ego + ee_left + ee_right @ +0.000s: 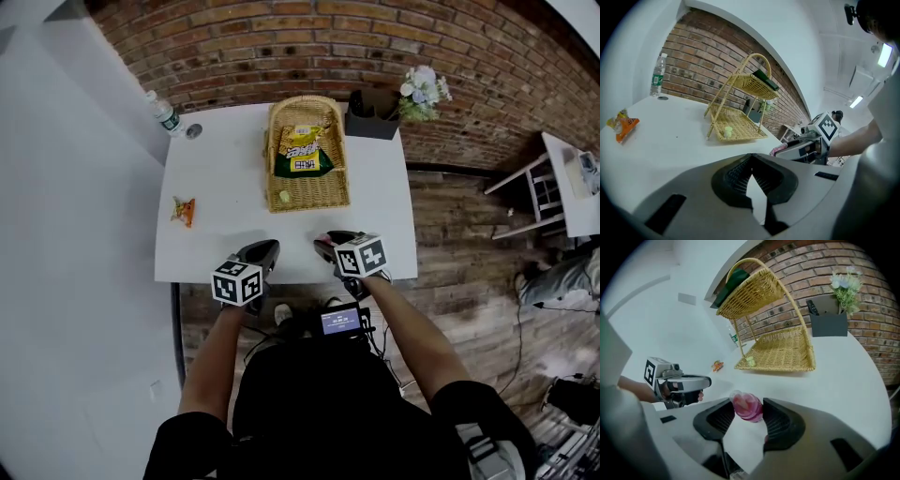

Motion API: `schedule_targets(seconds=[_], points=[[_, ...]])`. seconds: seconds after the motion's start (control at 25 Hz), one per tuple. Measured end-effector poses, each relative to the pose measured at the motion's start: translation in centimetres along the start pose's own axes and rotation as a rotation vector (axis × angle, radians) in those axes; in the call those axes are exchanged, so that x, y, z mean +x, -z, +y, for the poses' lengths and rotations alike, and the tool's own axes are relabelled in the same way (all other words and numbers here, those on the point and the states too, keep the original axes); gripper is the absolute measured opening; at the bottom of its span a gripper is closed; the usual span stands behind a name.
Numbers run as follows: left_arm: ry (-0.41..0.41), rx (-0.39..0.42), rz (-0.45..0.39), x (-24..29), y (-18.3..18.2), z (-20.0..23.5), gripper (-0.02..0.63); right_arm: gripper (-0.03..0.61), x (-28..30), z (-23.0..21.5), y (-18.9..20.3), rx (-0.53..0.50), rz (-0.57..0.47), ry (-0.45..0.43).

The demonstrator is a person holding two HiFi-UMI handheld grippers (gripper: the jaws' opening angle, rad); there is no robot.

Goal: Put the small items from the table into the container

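My right gripper (747,416) is shut on a small pink jelly cup (748,407), held just above the near edge of the white table (225,178). In the head view the right gripper (330,242) hangs at the front edge, and my left gripper (265,249) hovers beside it. The left gripper (751,176) is shut with nothing between its pads. A two-tier wicker basket (323,187) stands at the table's back middle, with a small green item (284,197) on its lower tray. An orange snack packet (185,210) lies at the table's left.
A yellow and green chips bag (303,150) lies in the basket's upper tier. A water bottle (165,114) stands at the back left corner. At the back right are a black holder (372,117) and flowers (422,89). A brick wall runs behind the table.
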State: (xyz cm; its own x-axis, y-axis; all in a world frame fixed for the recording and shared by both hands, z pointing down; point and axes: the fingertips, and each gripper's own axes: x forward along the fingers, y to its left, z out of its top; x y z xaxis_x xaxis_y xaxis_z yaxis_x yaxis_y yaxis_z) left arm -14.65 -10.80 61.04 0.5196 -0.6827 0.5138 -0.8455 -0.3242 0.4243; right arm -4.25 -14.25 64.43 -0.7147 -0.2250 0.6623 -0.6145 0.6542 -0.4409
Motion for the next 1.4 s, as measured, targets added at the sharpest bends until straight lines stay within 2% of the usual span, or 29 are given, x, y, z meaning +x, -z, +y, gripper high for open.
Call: schedule_targets(seconds=[0.72, 1.4], points=[[0.081, 0.085, -0.002, 3.2, -2.2, -3.0, 0.009, 0.195, -5.8, -3.2, -2.3, 0.031, -0.111, 0.089], [0.05, 0.074, -0.027, 3.5, -4.9, -1.0, 0.009, 0.195, -4.2, -3.8, -7.6, -0.004, -0.155, 0.05]])
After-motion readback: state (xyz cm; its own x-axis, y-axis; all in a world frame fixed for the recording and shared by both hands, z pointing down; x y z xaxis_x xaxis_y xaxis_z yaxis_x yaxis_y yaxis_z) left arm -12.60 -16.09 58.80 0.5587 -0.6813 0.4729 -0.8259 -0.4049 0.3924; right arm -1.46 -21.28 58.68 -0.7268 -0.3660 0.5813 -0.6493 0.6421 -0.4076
